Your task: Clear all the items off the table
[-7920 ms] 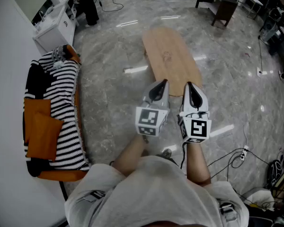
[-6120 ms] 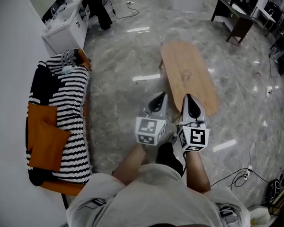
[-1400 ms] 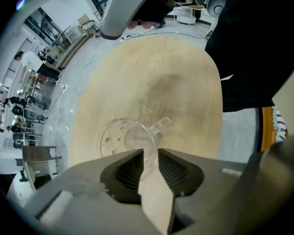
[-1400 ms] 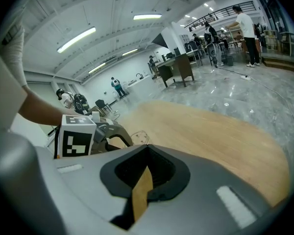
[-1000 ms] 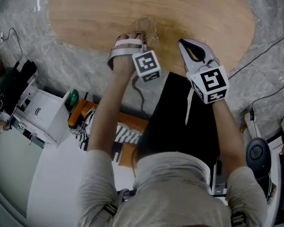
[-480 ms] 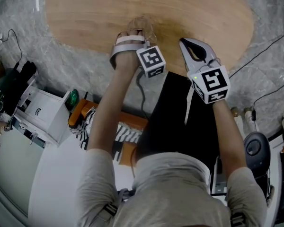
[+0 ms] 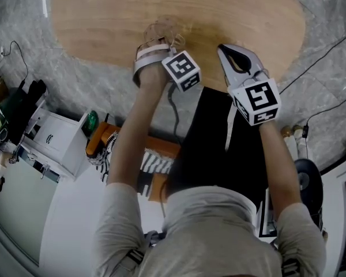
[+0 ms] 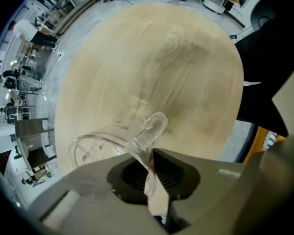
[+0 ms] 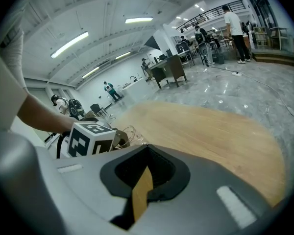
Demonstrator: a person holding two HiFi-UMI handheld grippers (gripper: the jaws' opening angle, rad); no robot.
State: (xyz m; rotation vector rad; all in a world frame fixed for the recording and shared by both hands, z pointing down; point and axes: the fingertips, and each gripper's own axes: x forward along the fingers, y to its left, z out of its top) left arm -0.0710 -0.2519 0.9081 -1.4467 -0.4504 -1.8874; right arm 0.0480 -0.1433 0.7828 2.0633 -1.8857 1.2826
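One oval wooden surface (image 7: 132,7) is seen across the top of the head view, and only one thing is found at it: a clear cup (image 7: 164,30) with one handle (image 8: 150,128), placed near the lower edge of the surface, just left of the frame's centre. The cup is gripped by the left tool (image 7: 157,46). In the left gripper view the cup (image 8: 100,143) is shown tipped on its side at the lower left of the frame, its open mouth turned to the left edge, and its thin wall is pinched between the jaws of the left tool (image 8: 149,168), which are drawn almost together on it. Whether the cup is resting on the surface (image 8: 161,58) or raised just above it cannot be told.

The right tool (image 7: 233,53) is held to the right of centre in the head view, over the lower edge of the surface, apart from the cup. In the right gripper view its jaws (image 9: 143,175) are seen brought to a narrow slit with nothing between them; only the wood of the surface (image 9: 210,126) is seen through the gap.

Two tools are counted, each with one marker cube (image 7: 181,70). Grey marbled floor (image 7: 328,91) is seen around the surface.
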